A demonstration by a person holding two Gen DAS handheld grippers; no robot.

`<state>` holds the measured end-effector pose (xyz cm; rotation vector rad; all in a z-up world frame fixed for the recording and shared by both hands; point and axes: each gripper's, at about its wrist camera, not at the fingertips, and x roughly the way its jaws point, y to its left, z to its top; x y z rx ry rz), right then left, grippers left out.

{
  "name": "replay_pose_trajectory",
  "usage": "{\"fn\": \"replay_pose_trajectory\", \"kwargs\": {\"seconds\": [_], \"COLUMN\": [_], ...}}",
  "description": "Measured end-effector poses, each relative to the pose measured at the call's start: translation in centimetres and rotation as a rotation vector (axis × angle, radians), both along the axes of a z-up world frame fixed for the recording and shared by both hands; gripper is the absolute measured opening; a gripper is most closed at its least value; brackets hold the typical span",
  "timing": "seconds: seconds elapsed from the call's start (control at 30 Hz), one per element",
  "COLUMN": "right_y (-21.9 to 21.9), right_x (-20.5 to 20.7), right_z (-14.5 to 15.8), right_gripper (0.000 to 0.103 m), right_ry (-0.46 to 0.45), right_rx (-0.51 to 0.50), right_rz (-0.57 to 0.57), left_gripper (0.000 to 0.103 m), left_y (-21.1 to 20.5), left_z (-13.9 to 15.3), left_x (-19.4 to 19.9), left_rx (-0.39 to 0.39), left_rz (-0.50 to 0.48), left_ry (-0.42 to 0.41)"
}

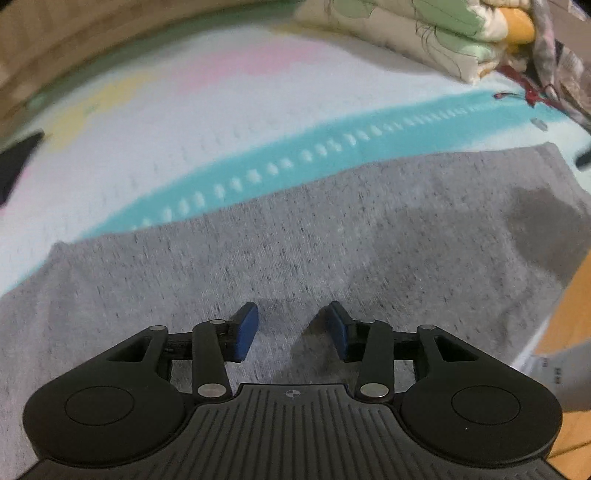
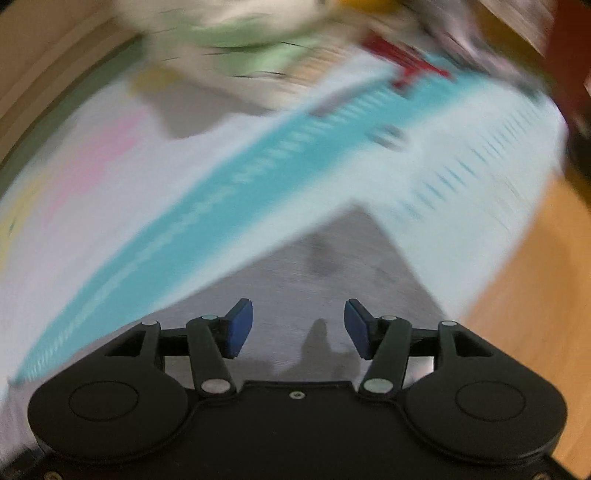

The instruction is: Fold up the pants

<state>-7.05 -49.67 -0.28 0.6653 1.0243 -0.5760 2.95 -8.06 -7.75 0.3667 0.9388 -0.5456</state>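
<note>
The grey pants (image 1: 295,229) lie flat along the bed's near edge on the striped sheet (image 1: 184,122), soft and limp I'd say, best pinched at a hem corner, while the left gripper (image 1: 291,325) and right gripper (image 2: 298,325) hover part-open, holding nothing.

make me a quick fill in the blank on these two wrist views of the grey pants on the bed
1. The grey knit pants lie on a pale sheet with a ____ stripe.
2. The left gripper has ____ between its blue pads.
3. The right gripper has its jaws ____.
4. The folded bedding pile lies ____ the pants.

Missing: turquoise; nothing; open; beyond
</note>
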Motion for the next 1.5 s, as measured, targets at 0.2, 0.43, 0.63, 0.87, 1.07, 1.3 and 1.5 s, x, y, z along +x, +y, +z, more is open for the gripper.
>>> {"fn": "replay_pose_trajectory", "kwargs": {"seconds": [0.2,0.43,0.63,0.87,1.07,1.3,1.5], "right_y": [-4.4,-4.4,-4.7,-4.6,-4.7,-3.0,-0.7], "right_x": [-5.3,-4.6,-5.3,-4.8,-4.9,-3.6,-3.8], "right_z": [-2.6,-6.1,-6.1,-6.1,-7.1,-4.9,0.0], "right_gripper": [0.061,0.061,0.052,0.043,0.043,0.022,0.022], "right_ry": [0.047,0.07,-0.015,-0.085,-0.083,-0.146,-0.319], "right_rx": [0.191,0.269,0.243,0.236,0.249,0.163,0.106], "right_rz": [-0.214,-0.229,-0.289,-0.255,-0.268,-0.195,-0.079], "left_gripper": [0.043,0.043,0.043,0.043,0.042,0.042,0.042], "left_y": [0.3,0.5,0.7,0.9,0.8,-1.2,-8.2], "left_z": [-0.1,0.1,0.2,0.3,0.5,3.3,2.9], "left_x": [0.7,0.9,1.2,1.0,1.1,1.0,1.5], "left_rx": [-0.044,-0.05,-0.061,-0.057,-0.058,-0.107,-0.091], "left_rz": [0.017,0.018,0.04,0.043,0.058,0.047,-0.012], "left_ry": [0.016,0.011,0.023,0.014,0.025,0.04,0.049]}}
